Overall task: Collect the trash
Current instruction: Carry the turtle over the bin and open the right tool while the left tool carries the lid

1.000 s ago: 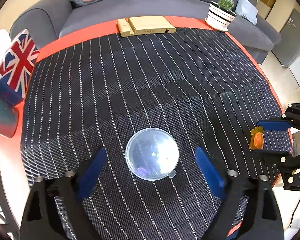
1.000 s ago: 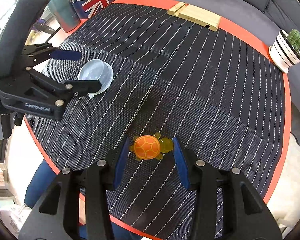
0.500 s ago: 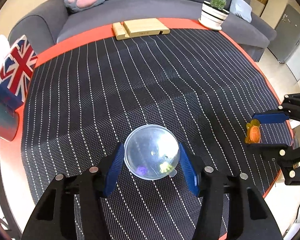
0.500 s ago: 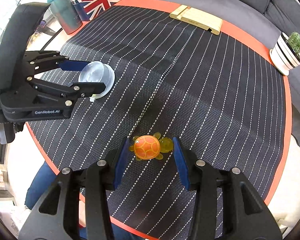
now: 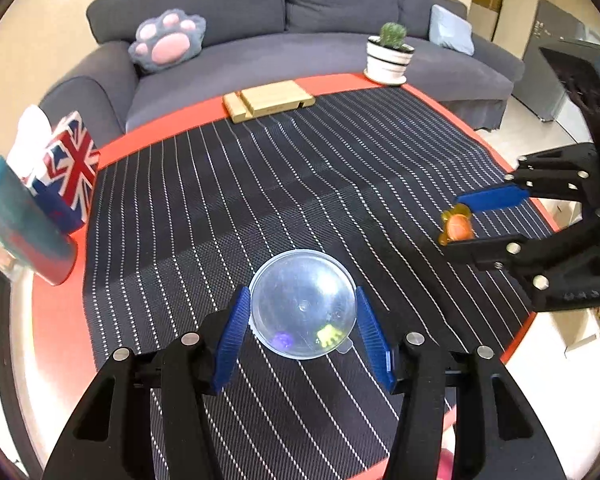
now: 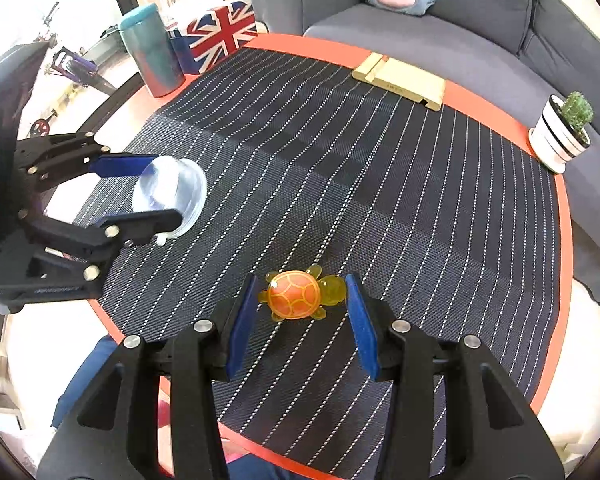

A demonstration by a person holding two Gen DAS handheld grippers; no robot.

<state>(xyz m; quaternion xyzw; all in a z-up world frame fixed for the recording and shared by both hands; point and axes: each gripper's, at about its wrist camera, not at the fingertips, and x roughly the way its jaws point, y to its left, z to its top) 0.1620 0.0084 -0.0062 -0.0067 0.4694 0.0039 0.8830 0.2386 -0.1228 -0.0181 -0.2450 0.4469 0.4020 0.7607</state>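
Clear plastic lid (image 5: 303, 304) sits clamped between left gripper (image 5: 302, 330) pads, tilted up off the striped mat (image 5: 260, 184), probably fully lifted. Orange turtle toy (image 6: 298, 295) pinched between right gripper (image 6: 302, 322) pads, head against right pad. Cactus pot (image 6: 562, 138) well ahead-right.

We look steeply down from each wrist along its own jaws, close above the striped worktop (image 5: 300, 168). The left view faces the sofa (image 5: 260, 40) squarely; the right view faces it from further right. Both share the wooden stand (image 6: 400, 80), cactus pot (image 5: 389, 60) and each other's gripper.
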